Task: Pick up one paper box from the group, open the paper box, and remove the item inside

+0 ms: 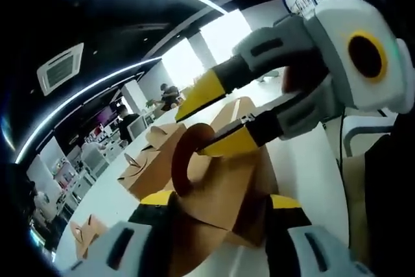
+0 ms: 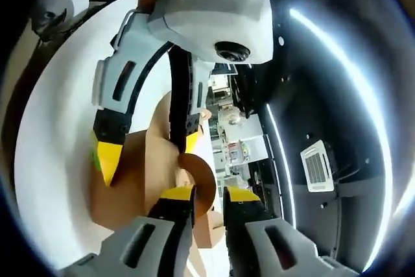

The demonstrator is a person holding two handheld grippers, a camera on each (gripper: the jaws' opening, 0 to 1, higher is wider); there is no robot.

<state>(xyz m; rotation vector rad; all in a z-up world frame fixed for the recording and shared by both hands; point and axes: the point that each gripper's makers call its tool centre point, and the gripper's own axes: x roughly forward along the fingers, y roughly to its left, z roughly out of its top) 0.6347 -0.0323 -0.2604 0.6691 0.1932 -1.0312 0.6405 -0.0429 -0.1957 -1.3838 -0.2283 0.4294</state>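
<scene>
Two grippers meet over one opened paper box [image 1: 214,192], which we hold lifted above a white tabletop [image 1: 305,160]. In the left gripper view, our left gripper [image 1: 220,209] has its yellow-tipped fingers [image 1: 155,199] standing either side of the brown box, apparently clamping it, and we judge this keeps the box steady while the other hand works. The right gripper [image 1: 211,124] reaches in from the upper right, its fingers [image 1: 201,95] spread wide; the lower one touches a curved reddish-brown item [image 1: 185,160] rising from the box top, while the upper one stands clear of it. We cannot tell whether that item is gripped.

In the right gripper view, the right gripper [image 2: 207,196] has the same curved item [image 2: 201,180] sitting between its tips, seemingly positioned to draw it out of the box [image 2: 149,167], while the left gripper [image 2: 149,144] comes down from above around the box.

Counting: one box in hand, one item emerging, and three more brown boxes [image 1: 152,157] on the tabletop behind, one of them at the lower left edge
</scene>
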